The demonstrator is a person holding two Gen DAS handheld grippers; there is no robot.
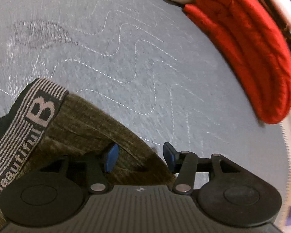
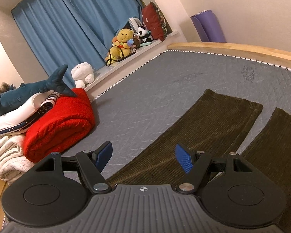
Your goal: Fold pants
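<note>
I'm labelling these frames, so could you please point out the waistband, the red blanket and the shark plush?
waistband (image 1: 42,106): left wrist view, on the letter B.
red blanket (image 2: 66,120): right wrist view, top of the roll.
shark plush (image 2: 19,95): right wrist view, blue back.

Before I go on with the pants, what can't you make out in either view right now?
- Left wrist: whether the left gripper pinches the pants; cloth drapes over one finger, and the picture is blurred by motion.
- Left wrist: waistband lettering is cut off by the edge and the gripper body.
- Right wrist: the far leg runs off the right edge.
- Right wrist: the waist lies below the right gripper, hidden by its body.
</note>
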